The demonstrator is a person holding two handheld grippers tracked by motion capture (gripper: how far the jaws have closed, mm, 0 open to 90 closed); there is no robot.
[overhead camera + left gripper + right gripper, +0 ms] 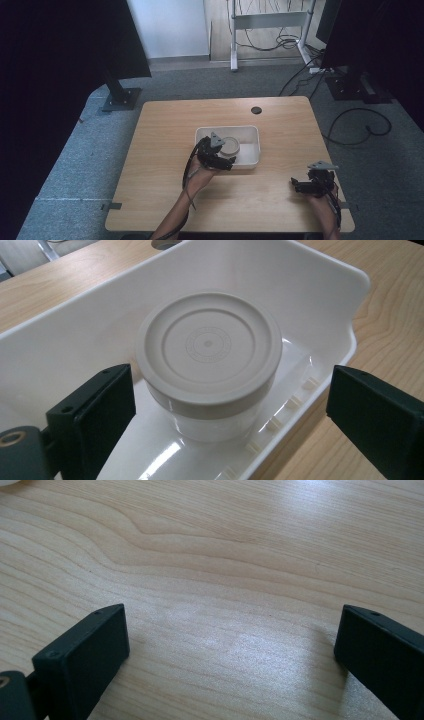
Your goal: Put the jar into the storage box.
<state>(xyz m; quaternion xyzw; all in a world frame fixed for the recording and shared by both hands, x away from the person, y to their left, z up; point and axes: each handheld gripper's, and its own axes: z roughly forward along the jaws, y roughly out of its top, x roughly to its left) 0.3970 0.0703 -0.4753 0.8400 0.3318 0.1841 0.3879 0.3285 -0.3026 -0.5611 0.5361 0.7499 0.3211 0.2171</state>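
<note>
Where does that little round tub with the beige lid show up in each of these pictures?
High view: the lidded tub stands at table centre, in the white tray, beside the left gripper.
Left gripper view: the tub is at centre, between open jaws.
Right gripper view: not in it; bare wood.
Shared landmark: the wooden table.

We see a wooden table in the middle of the frame, with a white tub sitting near its center.

Both grippers' jaws wide apart
</note>
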